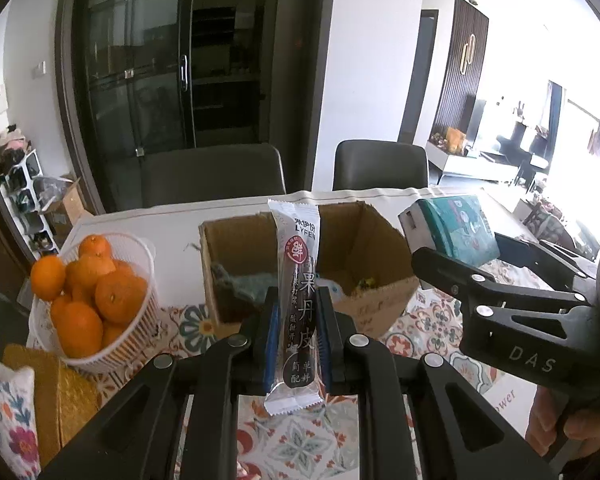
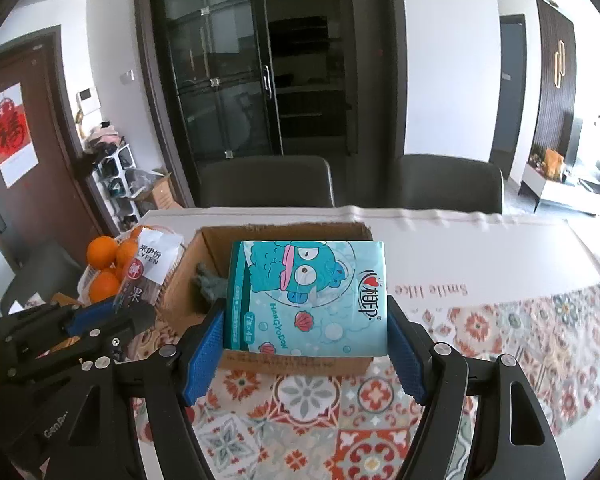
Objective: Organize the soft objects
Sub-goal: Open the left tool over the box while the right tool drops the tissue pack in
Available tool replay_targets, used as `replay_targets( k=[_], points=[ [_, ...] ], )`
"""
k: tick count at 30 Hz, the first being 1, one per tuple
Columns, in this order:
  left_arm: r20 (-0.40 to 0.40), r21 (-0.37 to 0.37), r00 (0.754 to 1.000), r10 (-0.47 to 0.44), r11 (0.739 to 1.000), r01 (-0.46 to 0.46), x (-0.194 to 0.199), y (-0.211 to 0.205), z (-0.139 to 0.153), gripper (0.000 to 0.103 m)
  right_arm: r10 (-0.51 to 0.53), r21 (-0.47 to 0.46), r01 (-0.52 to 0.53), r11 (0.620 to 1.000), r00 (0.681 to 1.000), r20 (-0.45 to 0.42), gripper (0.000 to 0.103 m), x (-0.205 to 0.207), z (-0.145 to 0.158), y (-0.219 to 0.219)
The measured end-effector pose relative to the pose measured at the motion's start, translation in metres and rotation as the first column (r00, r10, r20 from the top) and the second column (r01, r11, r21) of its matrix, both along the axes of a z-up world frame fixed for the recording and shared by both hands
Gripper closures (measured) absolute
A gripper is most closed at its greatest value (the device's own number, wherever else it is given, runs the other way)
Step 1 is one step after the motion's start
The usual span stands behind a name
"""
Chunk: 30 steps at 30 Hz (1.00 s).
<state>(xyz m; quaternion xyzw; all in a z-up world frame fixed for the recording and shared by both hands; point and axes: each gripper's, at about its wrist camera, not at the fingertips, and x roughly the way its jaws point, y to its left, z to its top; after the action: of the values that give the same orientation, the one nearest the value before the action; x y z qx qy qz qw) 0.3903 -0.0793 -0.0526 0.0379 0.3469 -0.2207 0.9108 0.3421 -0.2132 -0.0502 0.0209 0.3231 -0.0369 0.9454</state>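
My left gripper [image 1: 297, 320] is shut on a long snack bar wrapper [image 1: 297, 280] with Chinese print, held upright in front of an open cardboard box [image 1: 376, 240]. My right gripper [image 2: 306, 336] is shut on a teal tissue pack [image 2: 308, 296] with a cartoon fish, held over the same box [image 2: 204, 280]. A grey-green soft toy [image 1: 244, 284] lies inside the box, also seen in the right wrist view [image 2: 208, 280]. The right gripper with the tissue pack [image 1: 456, 232] shows to the right of the box in the left wrist view. The left gripper [image 2: 100, 316] with the snack [image 2: 148, 268] shows at left.
A white basket of oranges [image 1: 92, 292] stands left of the box on a patterned tablecloth [image 2: 500, 328]. A yellow mat [image 1: 56, 396] and a floral cloth [image 1: 8, 412] lie at the near left. Two dark chairs [image 2: 268, 180] stand behind the table.
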Motion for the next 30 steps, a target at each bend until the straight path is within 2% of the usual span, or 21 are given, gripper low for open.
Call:
replay_targets(
  k=[6, 11, 18, 25, 28, 30],
  points=[
    [-0.021, 0.016, 1.0, 0.0, 1.0, 0.001, 0.031, -0.008, 0.004, 0.085, 0.016, -0.003, -0.016, 1.0, 1.0, -0.012, 0.029, 0.029, 0.008, -0.004],
    [-0.063, 0.044, 0.998, -0.007, 0.999, 0.01, 0.059, -0.015, 0.001, 0.085, 0.037, 0.007, -0.037, 0.999, 0.998, -0.054, 0.029, 0.058, 0.005, -0.011],
    [-0.172, 0.081, 0.985, -0.018, 0.996, 0.032, 0.097, -0.021, -0.02, 0.085, 0.047, 0.042, -0.04, 0.998, 0.985, -0.165, 0.029, 0.102, -0.014, -0.021],
    [-0.281, 0.108, 0.959, -0.034, 0.992, 0.066, 0.124, -0.028, -0.047, 0.084, 0.06, 0.051, -0.046, 0.998, 0.951, -0.303, 0.029, 0.138, -0.045, -0.026],
    [-0.312, 0.126, 0.95, -0.034, 0.989, 0.077, 0.129, -0.03, -0.056, 0.078, 0.049, 0.052, -0.034, 0.998, 0.94, -0.339, 0.028, 0.149, -0.053, -0.03],
    [-0.313, 0.145, 0.95, -0.024, 0.987, 0.073, 0.131, -0.031, -0.058, 0.063, 0.053, 0.052, -0.036, 0.998, 0.932, -0.358, 0.027, 0.153, -0.059, -0.03]
  ],
)
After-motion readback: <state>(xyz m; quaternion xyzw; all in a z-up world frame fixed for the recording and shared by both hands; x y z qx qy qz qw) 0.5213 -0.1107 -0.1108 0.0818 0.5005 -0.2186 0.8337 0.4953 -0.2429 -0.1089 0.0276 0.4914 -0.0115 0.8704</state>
